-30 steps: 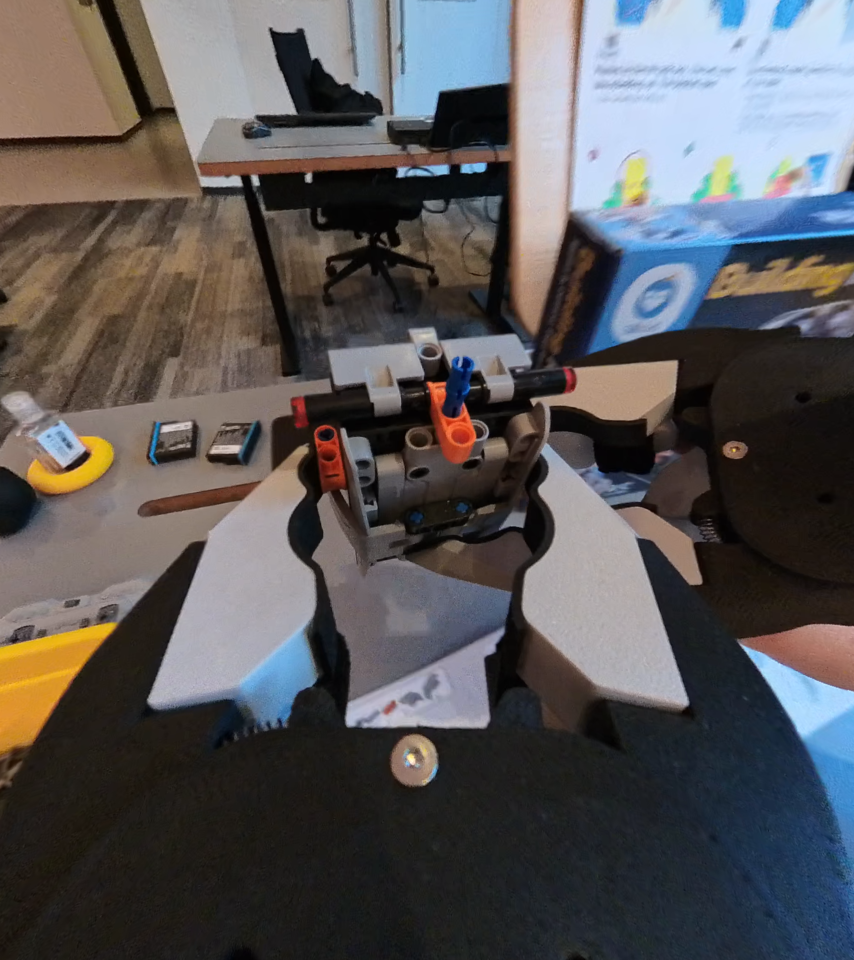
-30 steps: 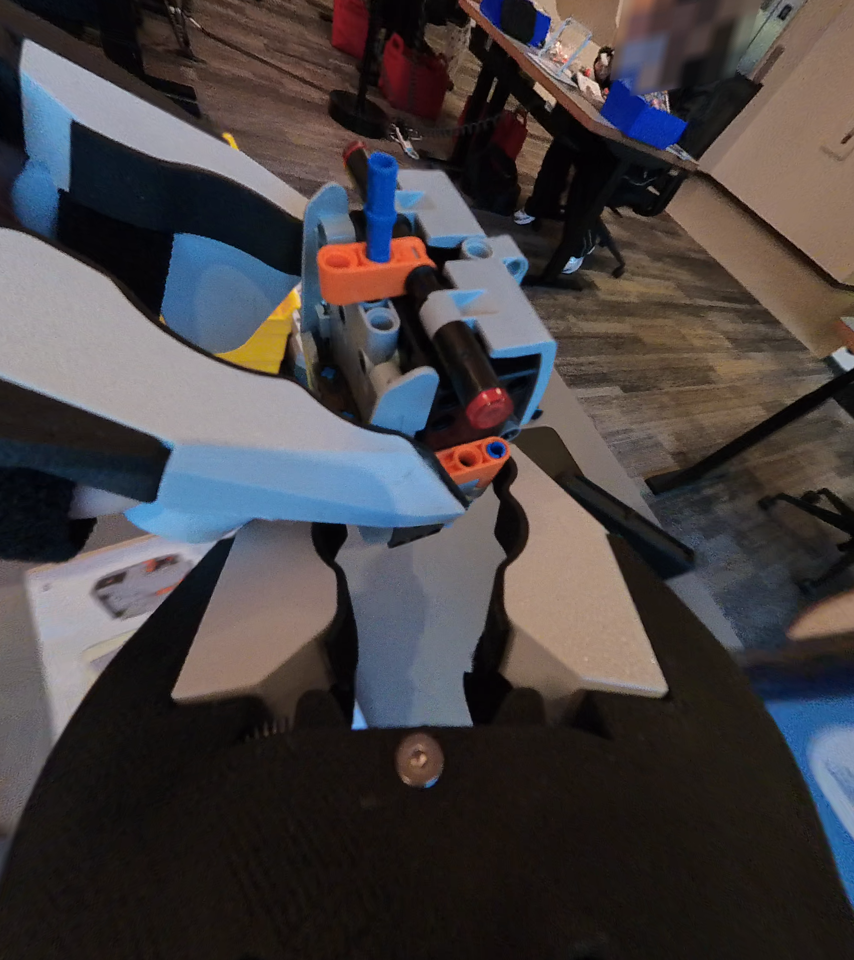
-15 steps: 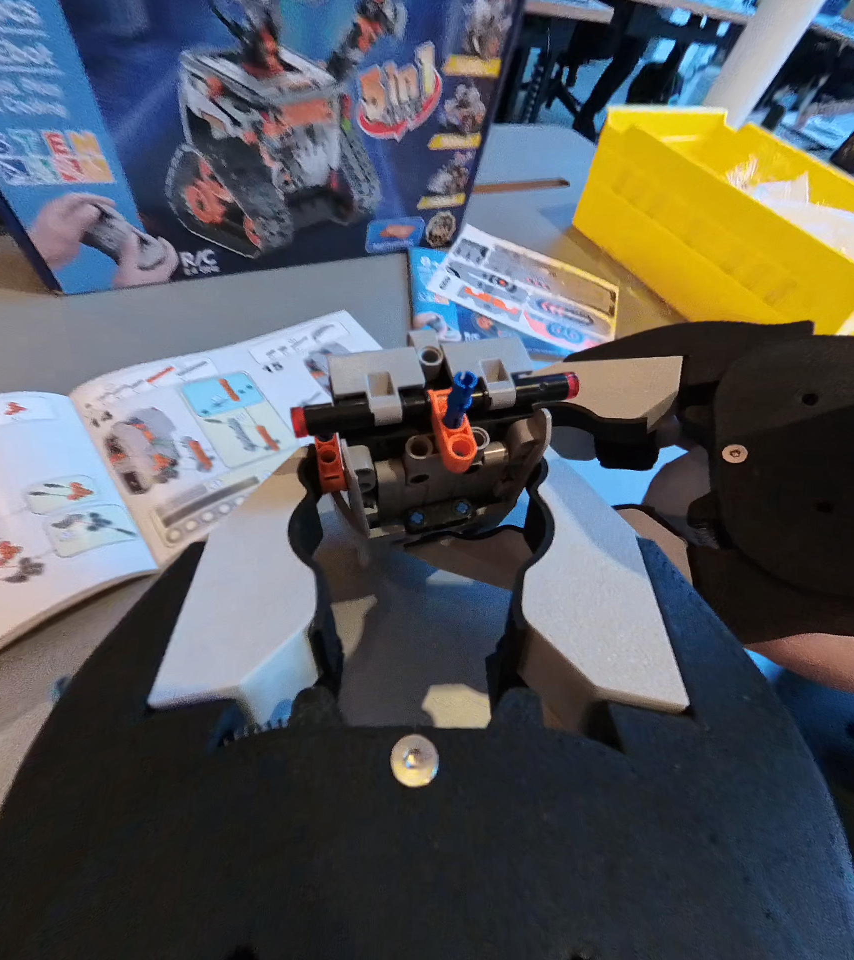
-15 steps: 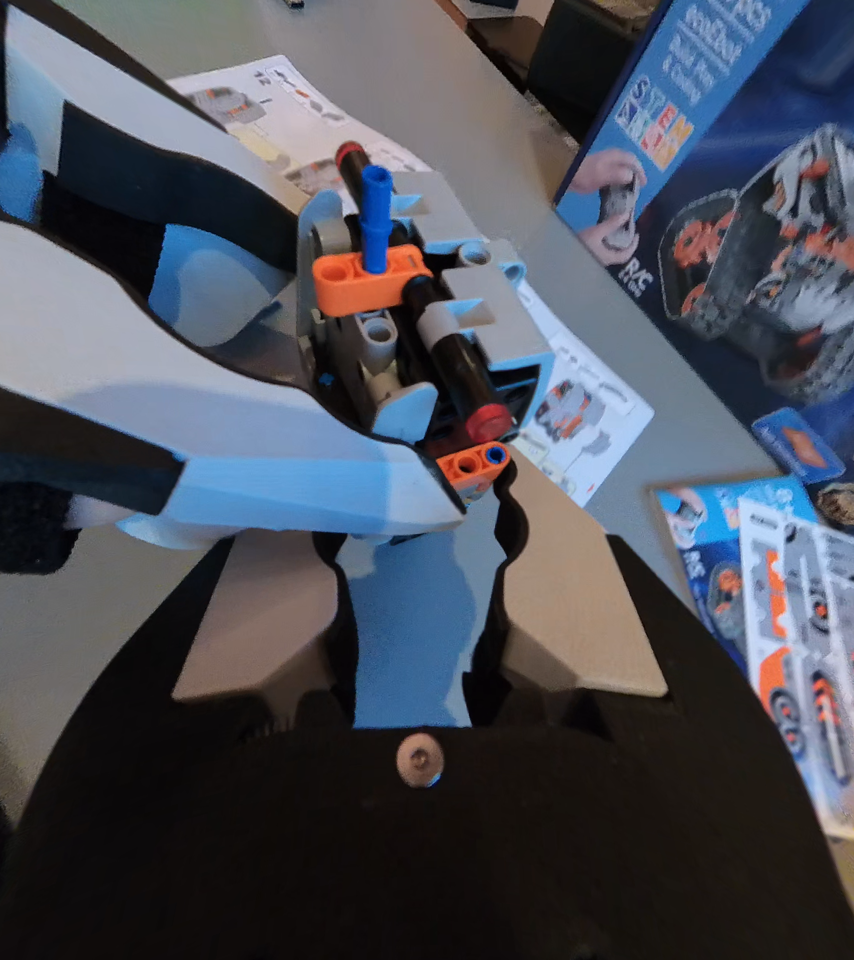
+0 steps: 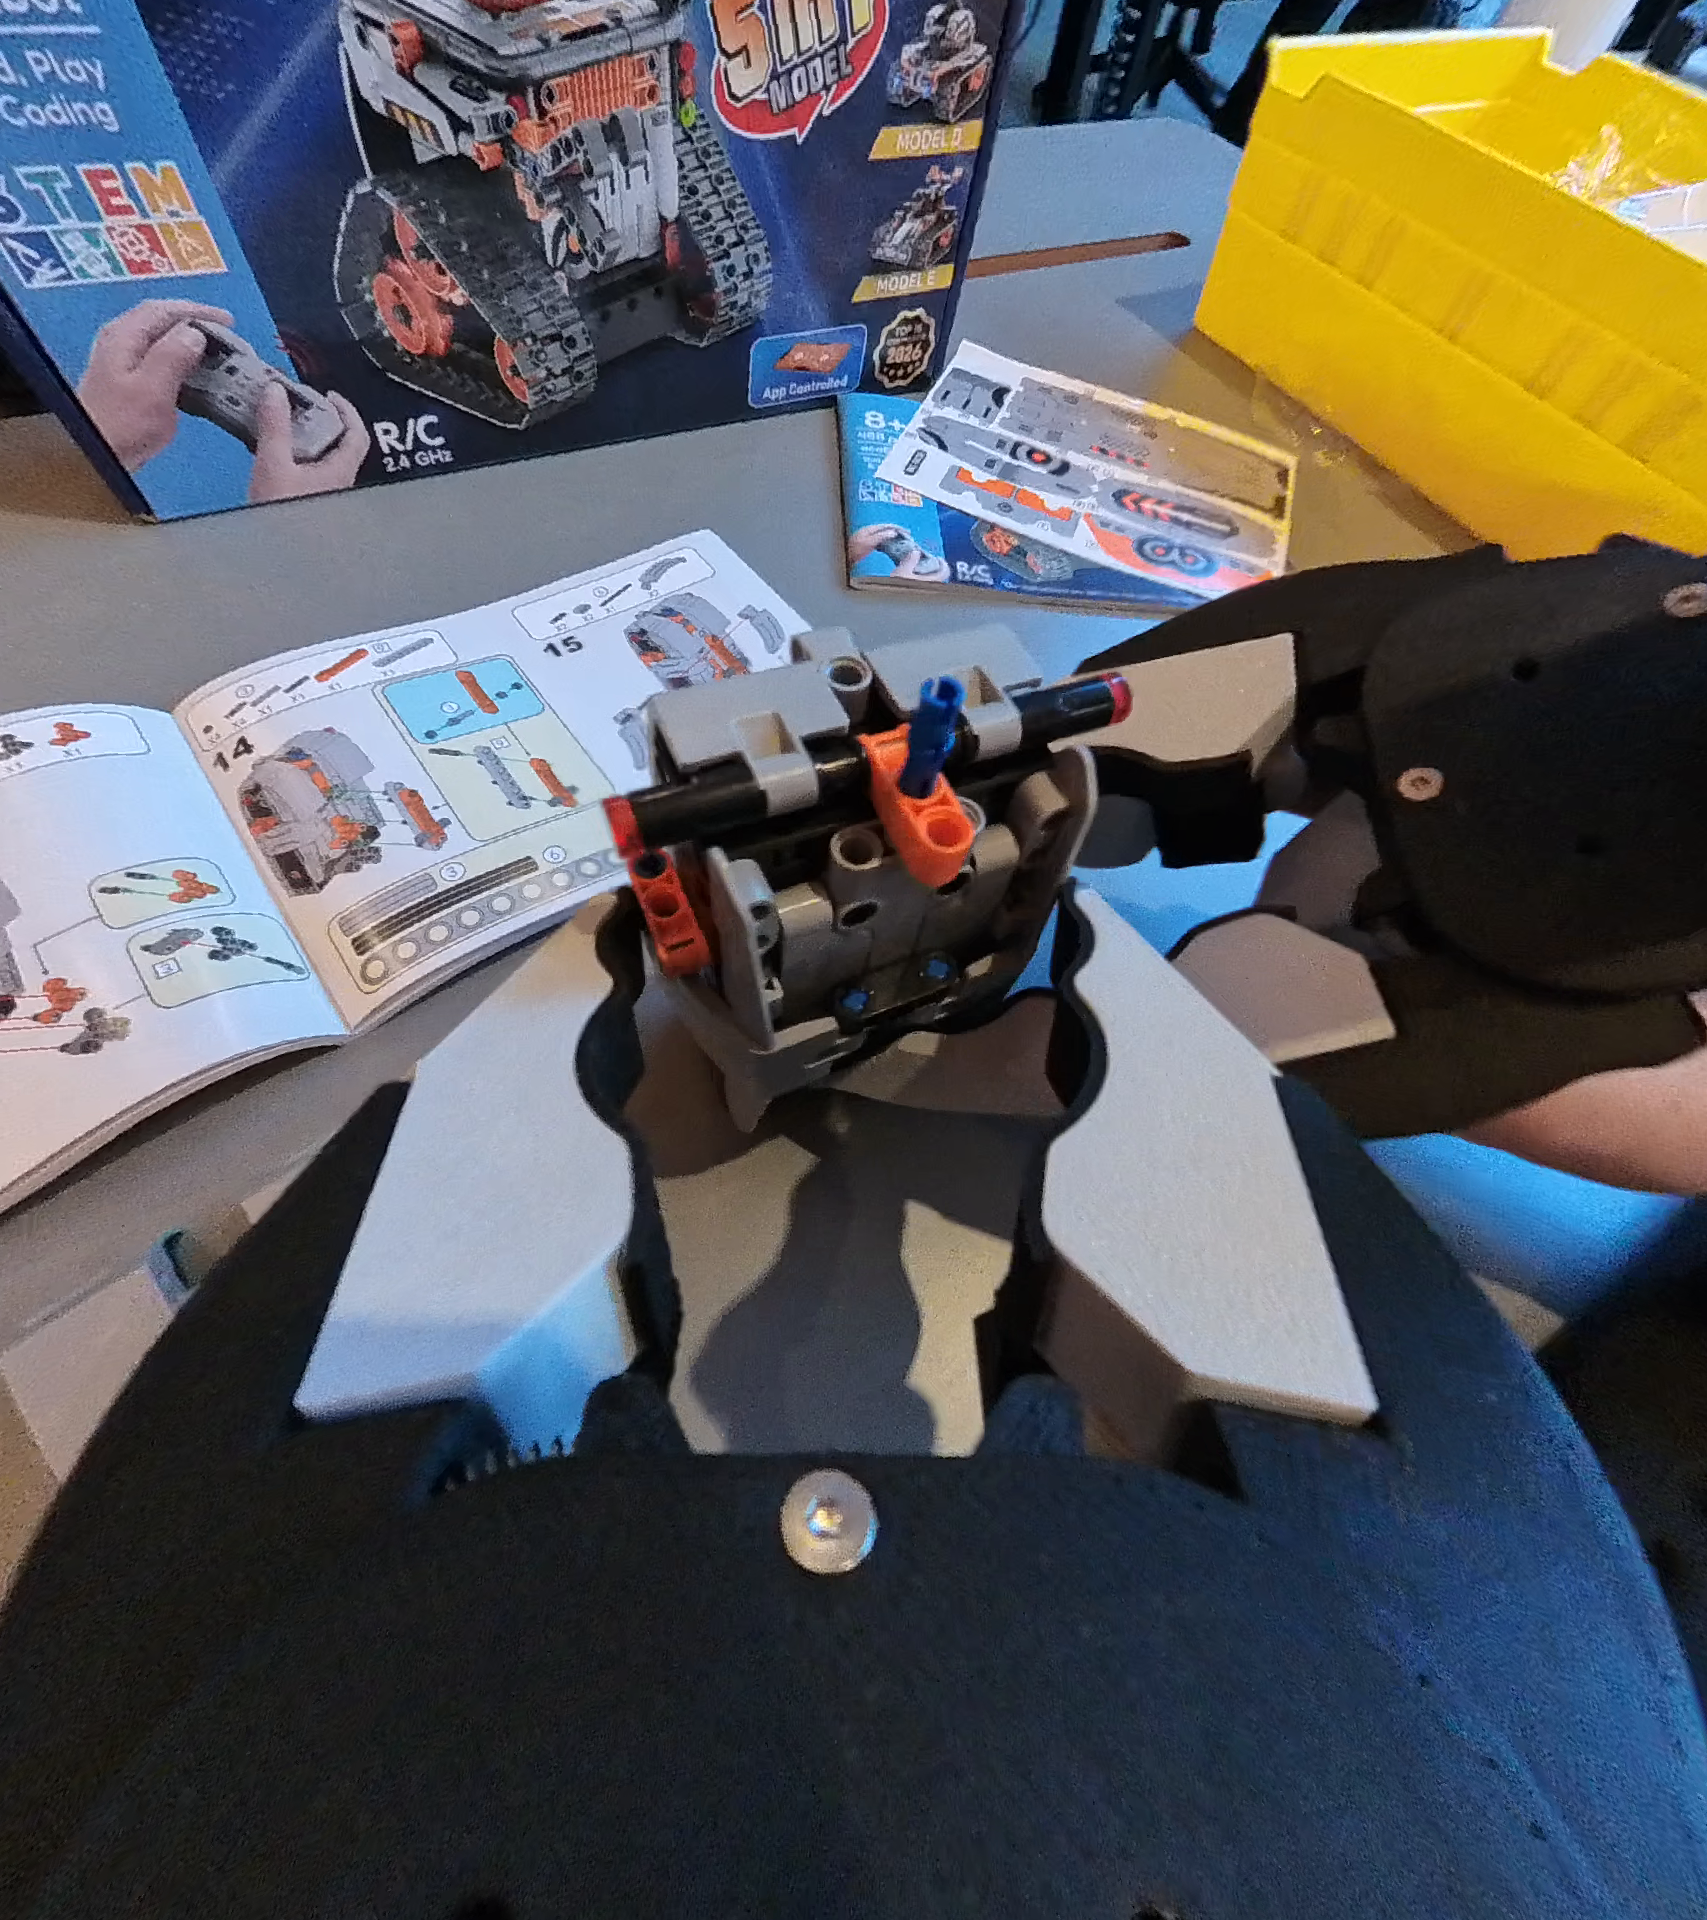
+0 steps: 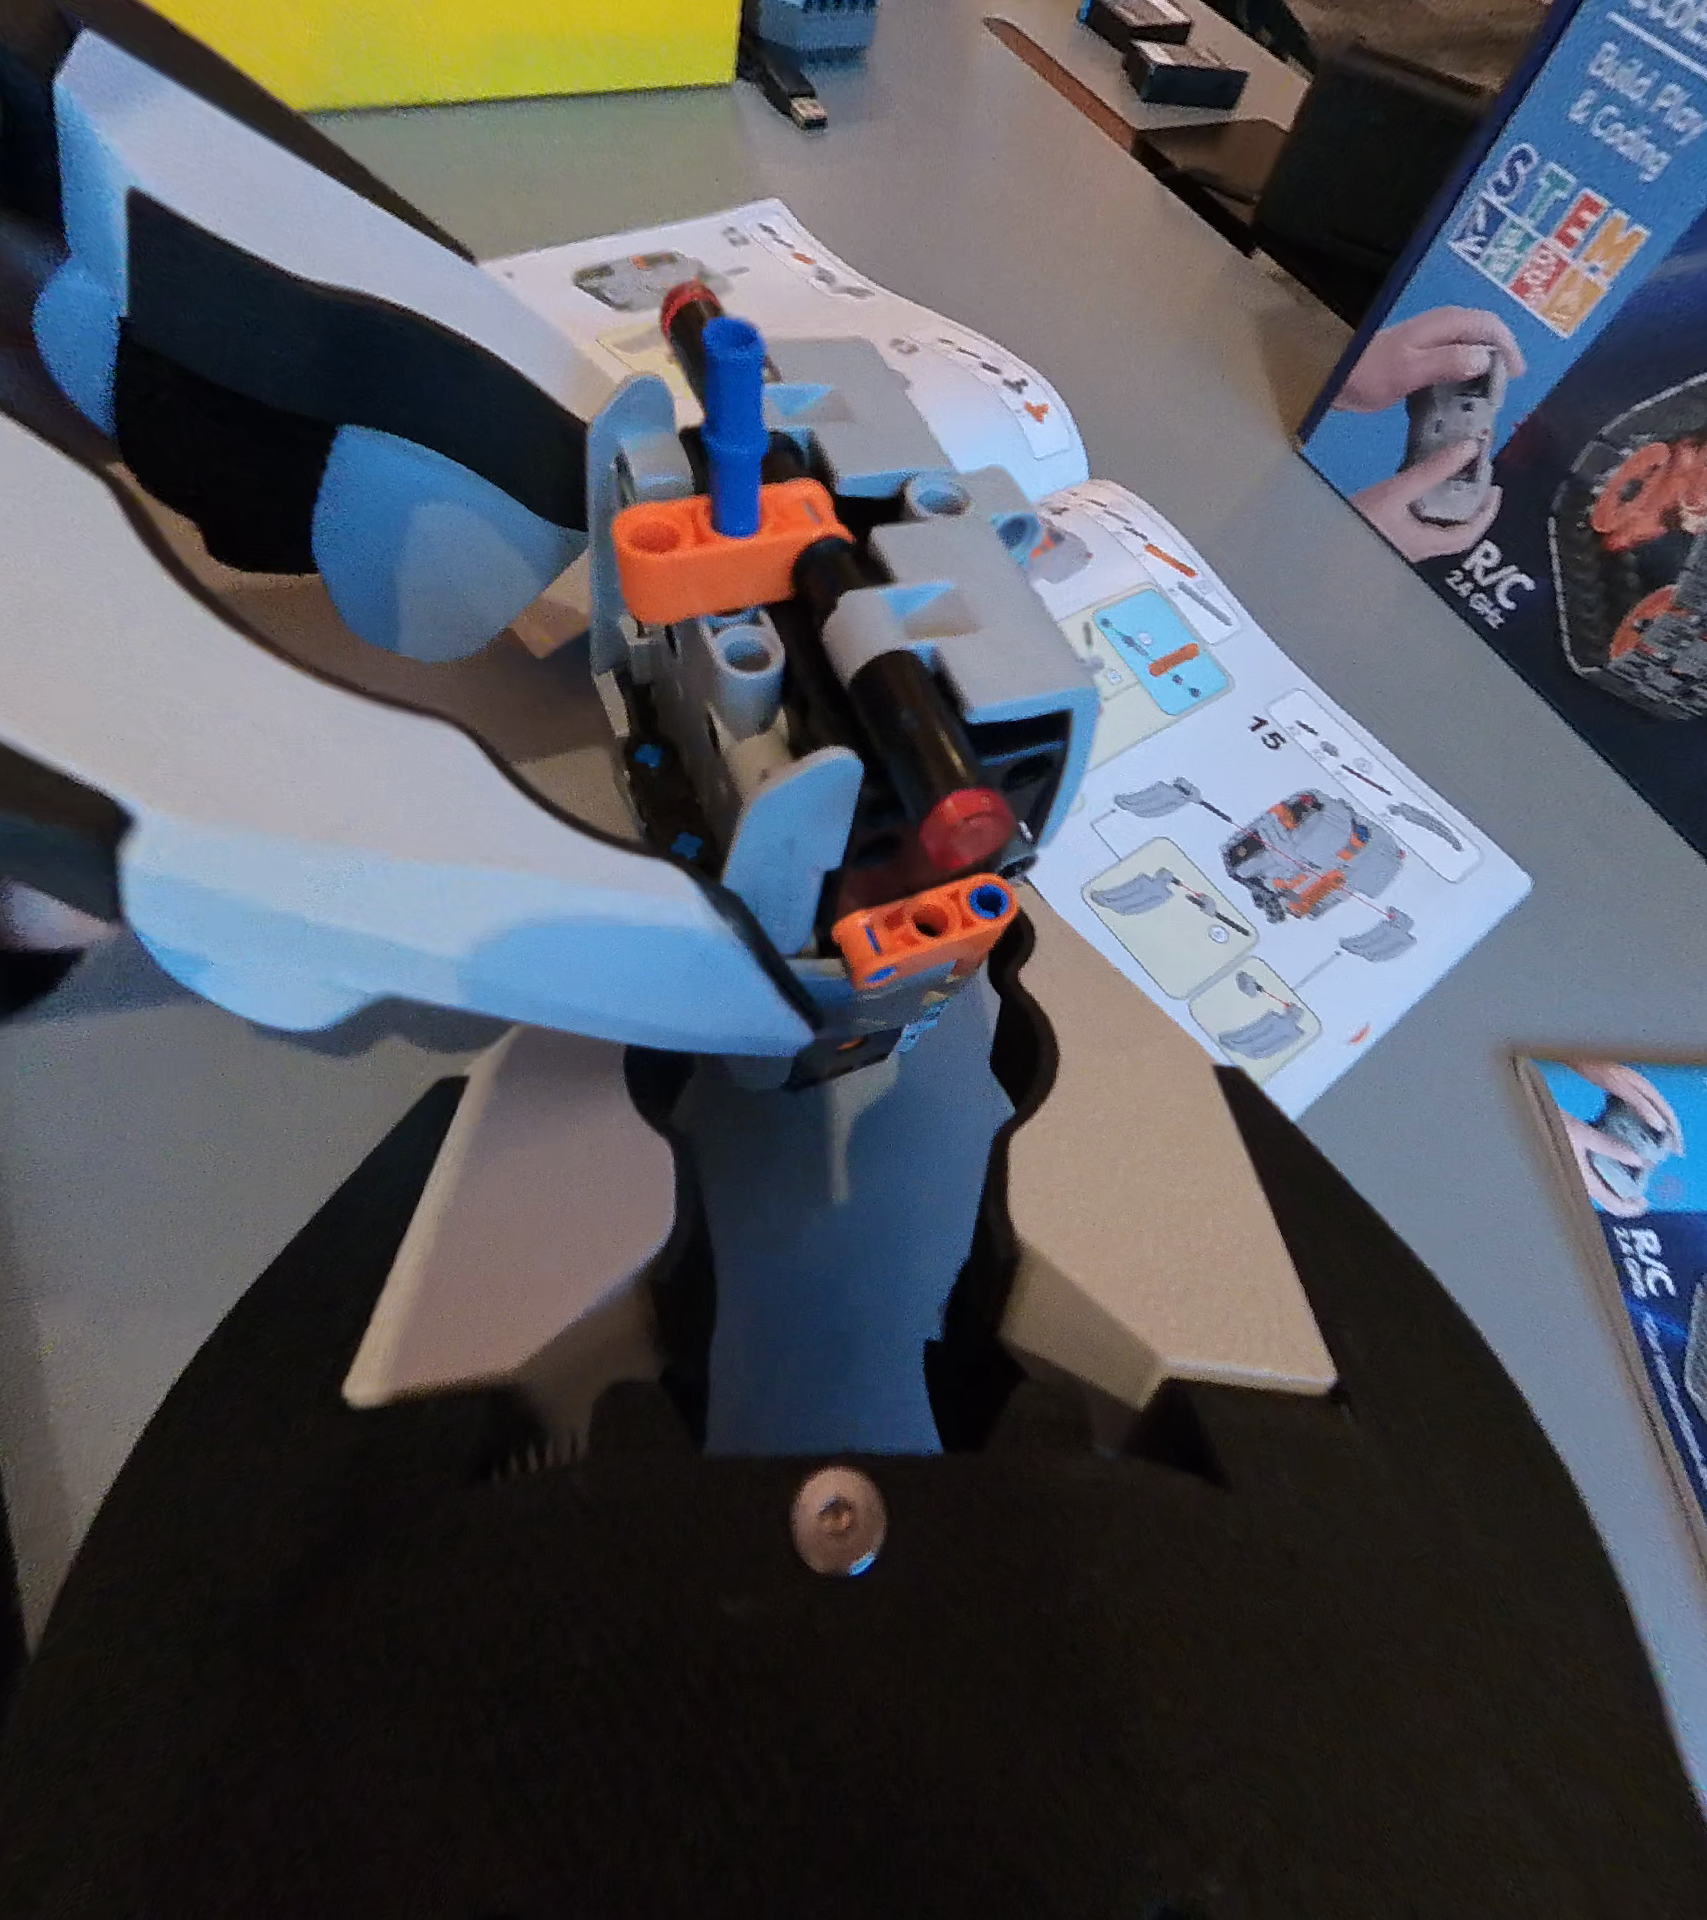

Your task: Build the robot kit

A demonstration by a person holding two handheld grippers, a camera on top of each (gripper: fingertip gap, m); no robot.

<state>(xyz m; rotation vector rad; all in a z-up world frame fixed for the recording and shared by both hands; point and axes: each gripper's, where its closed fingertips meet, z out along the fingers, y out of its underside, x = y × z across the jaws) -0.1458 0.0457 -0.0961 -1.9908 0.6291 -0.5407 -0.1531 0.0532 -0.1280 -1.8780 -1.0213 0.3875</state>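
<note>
A grey building-block assembly (image 5: 859, 883) carries a black axle with red ends (image 5: 755, 805), an orange connector (image 5: 916, 821) and a blue pin (image 5: 932, 727). My left gripper (image 5: 844, 987) is shut on its lower sides and holds it above the table. My right gripper (image 5: 1140, 831) comes in from the right, its fingers straddling the assembly's right end by the red axle tip. In the right wrist view the assembly (image 6: 828, 665) sits at my right gripper's (image 6: 828, 1039) tips, a small orange beam (image 6: 922, 925) against the right finger. The left gripper (image 6: 693, 727) reaches in from the left.
An open instruction booklet (image 5: 205, 883) lies on the grey table (image 5: 49, 561) under the assembly. A blue toy box (image 5: 464, 229) stands behind. A closed booklet with a sticker sheet (image 5: 1067, 499) and a yellow bin (image 5: 1503, 281) are at the right. A cable plug (image 6: 792, 88) lies farther off. My left and right fingertips are right by each other.
Both grippers swung together with the assembly, from facing the room and floor to facing down at the table, booklet and box. Their grip and relative pose look unchanged.
</note>
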